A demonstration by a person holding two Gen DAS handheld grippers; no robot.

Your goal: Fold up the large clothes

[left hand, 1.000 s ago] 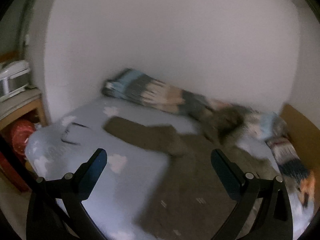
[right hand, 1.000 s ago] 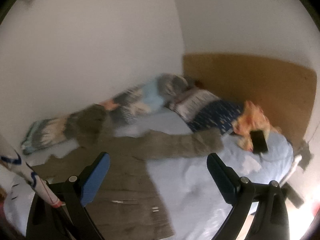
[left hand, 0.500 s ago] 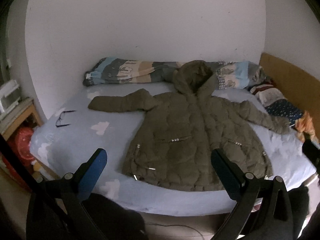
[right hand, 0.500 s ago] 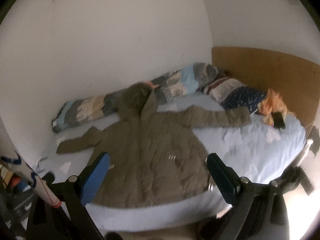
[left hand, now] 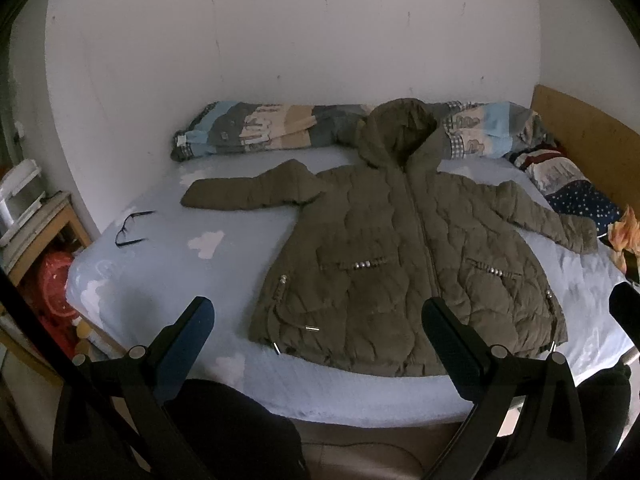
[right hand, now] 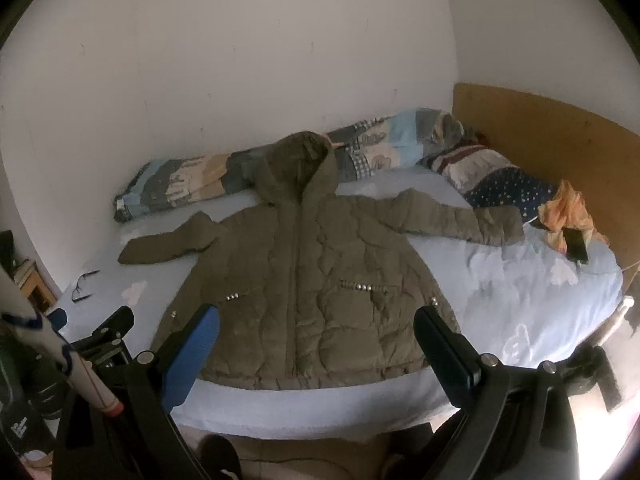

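- Lying flat and face up across the middle of a pale blue bed [left hand: 168, 264], an olive quilted hooded jacket [left hand: 400, 264], zipped closed down the front.
- Hood [left hand: 400, 128] resting up against a rolled patchwork quilt [left hand: 256, 128] along the white wall [left hand: 280, 40].
- Left sleeve [left hand: 248, 196] stretched out sideways, right sleeve [left hand: 548, 220] angled toward a starry navy pillow [left hand: 584, 204] by the wooden headboard [left hand: 592, 136].
- Hem close to the near edge of the mattress, small metal studs visible at both pockets.
- Left gripper [left hand: 316, 336] held in the air on the near side of the bed, fingers spread wide with nothing between them, apart from the jacket.
- Right gripper [right hand: 316, 340] likewise hanging before the hem, fingers released and empty, blue pad [right hand: 192, 352] showing on the left finger.
- Folded dark-framed glasses [left hand: 130, 228] sitting on the sheet to the left, well apart from the sleeve cuff.
- Orange cloth [right hand: 568, 212] bunched near the headboard, with a black phone [right hand: 576, 244] on it.
- Wooden side table [left hand: 44, 224] at the left edge of the bed, red item under it too dim to identify.
- Seen from the right wrist, part of the left gripper's black frame visible at lower left.
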